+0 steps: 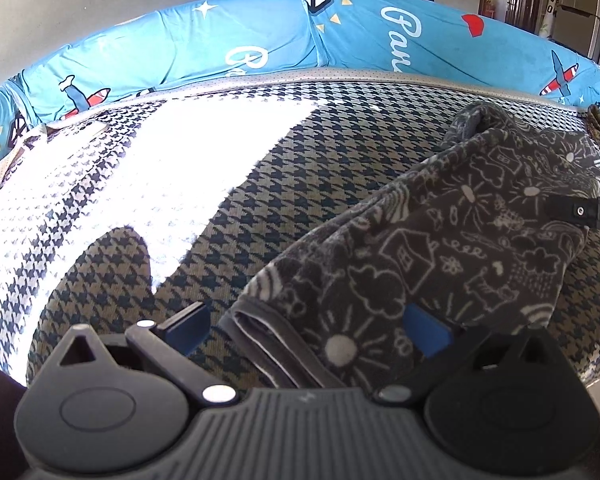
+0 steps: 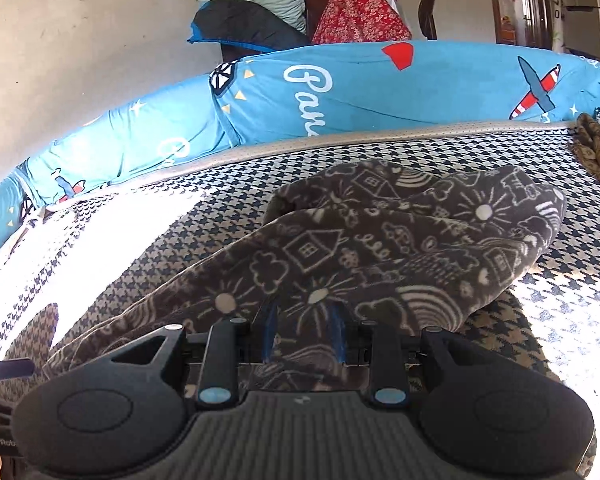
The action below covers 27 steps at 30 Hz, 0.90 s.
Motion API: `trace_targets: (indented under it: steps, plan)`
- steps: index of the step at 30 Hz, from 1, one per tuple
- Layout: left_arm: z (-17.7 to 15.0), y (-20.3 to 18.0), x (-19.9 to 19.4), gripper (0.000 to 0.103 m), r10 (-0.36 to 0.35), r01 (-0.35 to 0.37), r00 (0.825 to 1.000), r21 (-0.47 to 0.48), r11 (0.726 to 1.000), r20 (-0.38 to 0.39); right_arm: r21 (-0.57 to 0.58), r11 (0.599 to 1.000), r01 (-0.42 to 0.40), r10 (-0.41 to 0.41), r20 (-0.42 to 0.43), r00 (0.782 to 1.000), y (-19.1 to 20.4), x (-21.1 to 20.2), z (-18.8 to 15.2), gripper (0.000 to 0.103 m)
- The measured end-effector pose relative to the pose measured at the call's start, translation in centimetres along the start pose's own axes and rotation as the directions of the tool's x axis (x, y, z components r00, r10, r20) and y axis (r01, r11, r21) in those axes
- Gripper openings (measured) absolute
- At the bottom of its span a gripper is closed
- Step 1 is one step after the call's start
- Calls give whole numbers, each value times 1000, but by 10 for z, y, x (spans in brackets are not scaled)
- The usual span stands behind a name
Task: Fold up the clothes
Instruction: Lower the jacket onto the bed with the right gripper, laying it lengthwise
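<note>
Left claw: the two blue-padded fingers are seen spread wide apart. The hemmed edge of the grey garment is laid between them, nearer the right-hand finger, which is partly covered by the cloth; the left-hand finger is seen over bare mattress. No pinch on the cloth is made out here.

Right claw: the fingers are drawn close, and a fold of the garment is clamped between the blue pads. The cloth is bunched up around and behind the fingers.

Garment: a soft, fleecy fabric, dark grey, printed with white line drawings of houses, clouds, suns and rainbows. A double-stitched hem is noted at the near edge in the left wrist view. It is crumpled into a long heap, running from the claws toward the far right of the mattress. The tip of the right claw is seen against its far end in the left view.

Mattress: a woven houndstooth cover, dark on pale, with a perforated grey border at the far edge. A strong patch of sunlight is recorded on the left part.

Beyond the border, a long blue cushion with printed aeroplanes, stars and white script is set along the wall. A brown patterned cloth lies at the far right.
</note>
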<state>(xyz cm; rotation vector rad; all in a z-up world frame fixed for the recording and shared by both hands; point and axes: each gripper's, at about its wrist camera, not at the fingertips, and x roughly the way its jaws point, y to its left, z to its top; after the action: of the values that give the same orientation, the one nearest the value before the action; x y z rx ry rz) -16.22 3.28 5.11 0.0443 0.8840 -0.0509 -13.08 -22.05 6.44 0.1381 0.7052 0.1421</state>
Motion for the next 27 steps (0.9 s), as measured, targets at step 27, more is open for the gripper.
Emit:
trace_targets:
  steps: [27]
  plan:
    - [-3, 35, 34, 103, 62, -71, 995, -113, 991, -79, -157, 983, -98, 89, -60, 994, 74, -25, -75, 40]
